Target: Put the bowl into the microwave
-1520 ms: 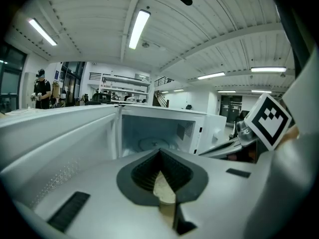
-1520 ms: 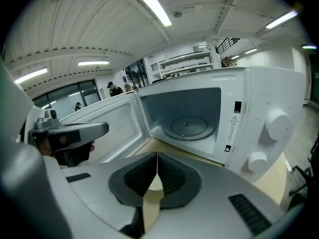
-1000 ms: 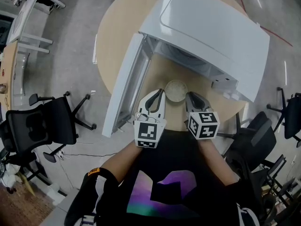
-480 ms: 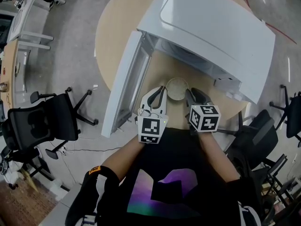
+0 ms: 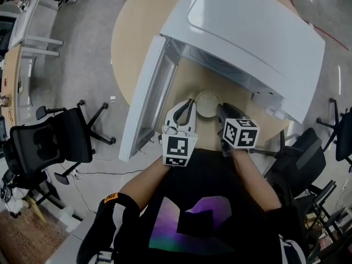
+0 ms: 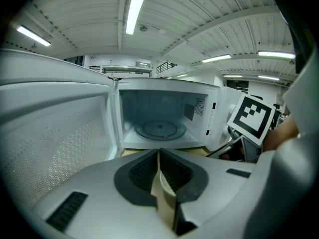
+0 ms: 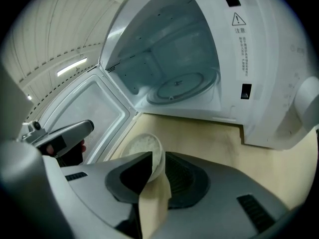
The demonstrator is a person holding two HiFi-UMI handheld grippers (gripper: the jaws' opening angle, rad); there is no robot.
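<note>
The white microwave (image 5: 253, 32) stands on the round wooden table (image 5: 132, 32) with its door (image 5: 146, 98) swung wide to the left. Its glass turntable (image 6: 159, 129) is bare. A small white bowl (image 5: 208, 103) of rice sits on the table just before the opening. My right gripper (image 5: 220, 109) is at the bowl's right edge. In the right gripper view the bowl (image 7: 142, 147) has its rim pinched between the narrow jaws of the right gripper (image 7: 158, 156). My left gripper (image 5: 191, 102) is beside the bowl's left edge, and the left gripper (image 6: 158, 152) shows its tips touching, holding nothing.
The open door walls off the left side of the bowl. Black office chairs (image 5: 49, 142) (image 5: 297, 164) stand on the floor either side of the table. A desk (image 5: 22, 32) is at the far left. The table's near edge lies close under both grippers.
Both grippers have edged slightly forward toward the microwave opening. The bowl stays in about the same spot before the opening.
</note>
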